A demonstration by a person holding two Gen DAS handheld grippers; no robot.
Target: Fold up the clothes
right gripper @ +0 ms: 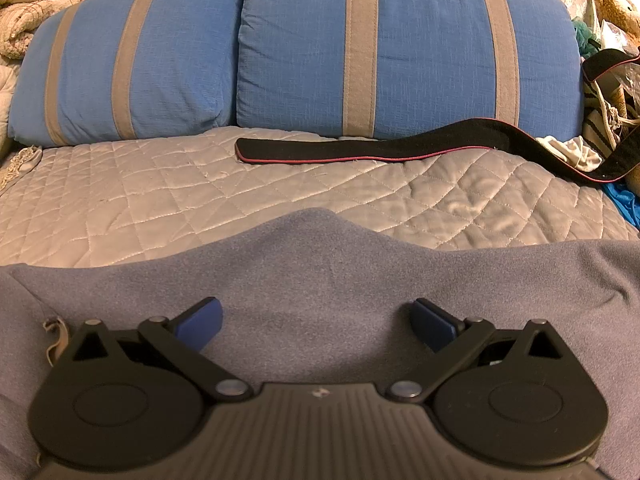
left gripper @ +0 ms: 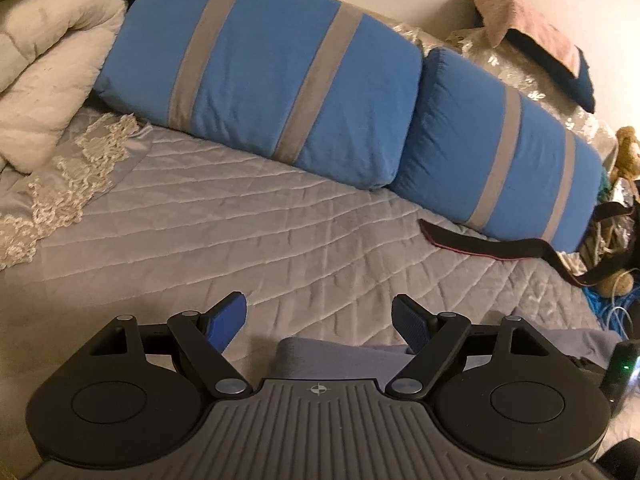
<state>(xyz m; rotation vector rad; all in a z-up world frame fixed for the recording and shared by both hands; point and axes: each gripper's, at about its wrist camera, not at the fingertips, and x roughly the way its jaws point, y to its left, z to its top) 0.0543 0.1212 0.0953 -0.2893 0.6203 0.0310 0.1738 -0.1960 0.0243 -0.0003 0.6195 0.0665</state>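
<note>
A blue-grey fleece garment (right gripper: 320, 272) lies spread over the near part of the quilted grey bedspread (right gripper: 160, 184). My right gripper (right gripper: 316, 320) hovers over its middle with jaws wide open and nothing between the blue pads. In the left wrist view only a small fold of the garment (left gripper: 320, 356) shows, just below and between the fingers. My left gripper (left gripper: 320, 316) is open too, above the bedspread (left gripper: 240, 232), gripping nothing.
Two blue pillows with grey stripes (right gripper: 400, 48) (left gripper: 272, 64) lean at the back of the bed. A black strap with red edging (right gripper: 360, 150) (left gripper: 480, 244) lies before them. A cream duvet (left gripper: 48, 80) and lace cloth (left gripper: 68, 184) sit left; clutter and a plush toy (right gripper: 612, 0) sit right.
</note>
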